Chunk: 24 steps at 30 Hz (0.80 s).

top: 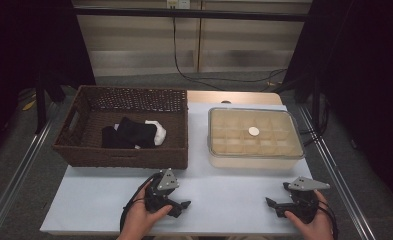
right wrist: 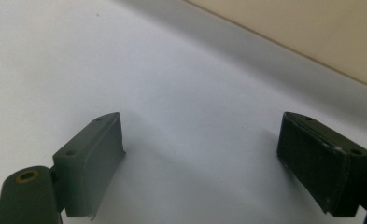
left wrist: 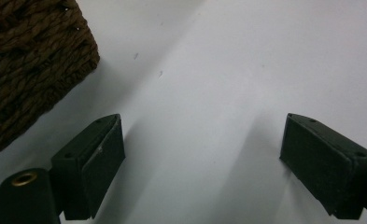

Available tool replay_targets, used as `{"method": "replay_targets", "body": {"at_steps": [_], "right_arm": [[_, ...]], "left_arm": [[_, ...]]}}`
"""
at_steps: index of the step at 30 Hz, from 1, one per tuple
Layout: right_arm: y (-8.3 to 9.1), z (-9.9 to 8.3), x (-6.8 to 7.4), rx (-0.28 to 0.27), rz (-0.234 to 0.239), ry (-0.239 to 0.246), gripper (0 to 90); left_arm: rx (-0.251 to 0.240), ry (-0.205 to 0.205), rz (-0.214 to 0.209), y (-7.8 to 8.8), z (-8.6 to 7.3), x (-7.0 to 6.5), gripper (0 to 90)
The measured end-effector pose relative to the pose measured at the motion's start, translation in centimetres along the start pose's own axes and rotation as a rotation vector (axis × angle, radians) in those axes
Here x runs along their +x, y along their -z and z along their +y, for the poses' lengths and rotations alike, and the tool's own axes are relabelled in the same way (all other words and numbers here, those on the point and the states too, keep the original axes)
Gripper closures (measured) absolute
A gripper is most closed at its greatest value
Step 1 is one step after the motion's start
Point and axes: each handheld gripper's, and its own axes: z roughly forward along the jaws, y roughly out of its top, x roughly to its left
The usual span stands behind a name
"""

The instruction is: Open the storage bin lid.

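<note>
Left claw (top: 180, 206) and right claw (top: 274, 206) are held wide open and empty, low over the bench (top: 224, 200). Nothing has been picked up yet. The dark and white garments (top: 134, 133) lie in the wicker basket (top: 124, 155); the lidded compartment box (top: 254, 156) is untouched.

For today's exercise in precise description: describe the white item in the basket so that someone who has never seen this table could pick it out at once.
Start at the brown woven basket on the left half of the white table, beside the clear lidded box. Inside it lies a small heap of soft items; the white item is at the right end, touching the black ones. It is the only pale piece in the basket.
</note>
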Motion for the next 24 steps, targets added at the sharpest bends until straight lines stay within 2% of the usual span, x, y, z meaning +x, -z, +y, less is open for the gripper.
{"method": "replay_targets", "body": {"at_steps": [16,20,24], "right_arm": [[-0.02,0.04,-0.07,-0.002,0.005,0.001,13.6],[-0.03,0.08,-0.06,0.000,0.005,0.001,13.6],[0.01,0.11,-0.02,0.004,0.004,-0.005,13.7]], "left_arm": [[0.002,-0.002,0.000,0.05,0.01,0.03,13.1],[-0.001,0.013,0.008,0.01,0.04,-0.09,13.1],[0.038,0.022,0.021,0.25,0.46,-0.32,15.8]]}}
